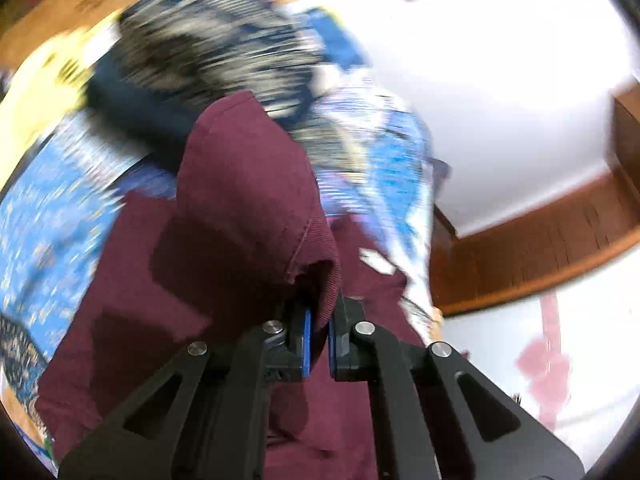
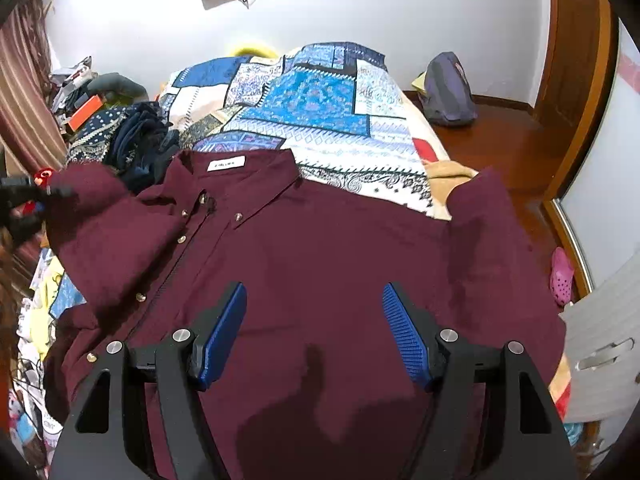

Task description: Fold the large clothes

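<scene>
1. The left gripper (image 1: 319, 334) clamps a ribbed, stitched fold of the maroon button-down shirt (image 2: 320, 248).
2. The right gripper (image 2: 314, 334), ridged blue pads spread, hovers above the shirt lying on the patchwork quilt (image 2: 320, 120).

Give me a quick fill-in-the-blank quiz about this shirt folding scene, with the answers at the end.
1. The left gripper is shut on a fold of the ____ shirt.
2. The right gripper hovers over the shirt with its jaws ____.
3. The shirt lies on a patchwork ____.
4. The white label sits inside the shirt's ____.

Answers: maroon; open; quilt; collar
</scene>
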